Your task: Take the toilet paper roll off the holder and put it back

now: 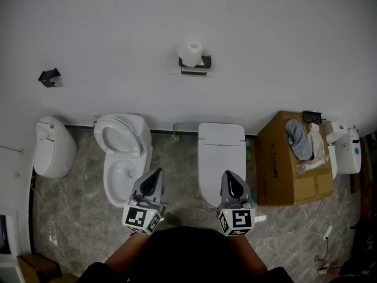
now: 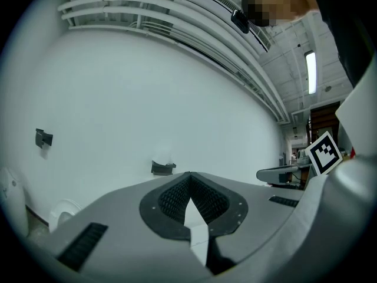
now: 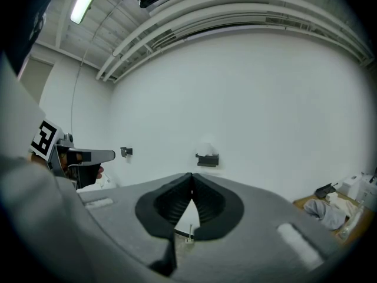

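A white toilet paper roll [image 1: 191, 52] sits on a black wall holder [image 1: 195, 65] high on the white wall. The same roll [image 3: 207, 147] rests on the holder [image 3: 207, 160] in the right gripper view; the holder [image 2: 162, 168] also shows in the left gripper view. My left gripper [image 1: 154, 178] and right gripper [image 1: 232, 181] are held low and side by side, far short of the wall, both pointing toward it. Each has its jaws shut with nothing between them.
An open toilet [image 1: 122, 152] stands at the left and one with a closed lid [image 1: 220, 155] at the middle. A white unit [image 1: 53, 146] is at the far left, a cardboard box [image 1: 291, 158] with cloth at the right. A second black bracket [image 1: 49, 76] hangs on the wall.
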The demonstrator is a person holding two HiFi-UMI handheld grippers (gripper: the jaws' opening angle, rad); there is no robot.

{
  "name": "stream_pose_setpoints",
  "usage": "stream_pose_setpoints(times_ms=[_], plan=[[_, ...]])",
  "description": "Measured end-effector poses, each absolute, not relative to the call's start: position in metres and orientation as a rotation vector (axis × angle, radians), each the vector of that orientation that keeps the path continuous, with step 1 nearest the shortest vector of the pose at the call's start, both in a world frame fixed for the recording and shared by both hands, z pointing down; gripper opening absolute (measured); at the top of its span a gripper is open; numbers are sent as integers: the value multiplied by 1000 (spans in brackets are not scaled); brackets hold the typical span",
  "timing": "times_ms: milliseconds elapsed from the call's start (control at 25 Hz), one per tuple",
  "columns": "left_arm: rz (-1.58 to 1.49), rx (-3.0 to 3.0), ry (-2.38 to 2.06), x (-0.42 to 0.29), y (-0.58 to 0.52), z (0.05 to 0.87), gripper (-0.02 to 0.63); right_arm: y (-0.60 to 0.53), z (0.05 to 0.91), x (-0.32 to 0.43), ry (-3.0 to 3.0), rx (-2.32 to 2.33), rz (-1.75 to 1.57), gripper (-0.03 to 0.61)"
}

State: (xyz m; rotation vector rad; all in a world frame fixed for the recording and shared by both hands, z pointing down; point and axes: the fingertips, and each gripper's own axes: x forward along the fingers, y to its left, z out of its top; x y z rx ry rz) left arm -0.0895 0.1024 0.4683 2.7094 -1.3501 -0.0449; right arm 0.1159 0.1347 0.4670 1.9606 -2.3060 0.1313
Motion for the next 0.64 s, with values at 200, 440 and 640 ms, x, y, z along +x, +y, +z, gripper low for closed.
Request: stream_pose_setpoints(times_ms=[200, 440, 640], plan=[[-52, 2718, -1338, -72, 111, 460, 17, 137, 466, 124, -2308, 1952, 134, -3], [-52, 2718, -1353, -77, 111, 458, 17, 138, 466, 120, -2307, 1948, 133, -3], [-48, 2716, -1347, -78, 109, 462, 17, 139, 464, 117, -2297, 1946, 98, -3]])
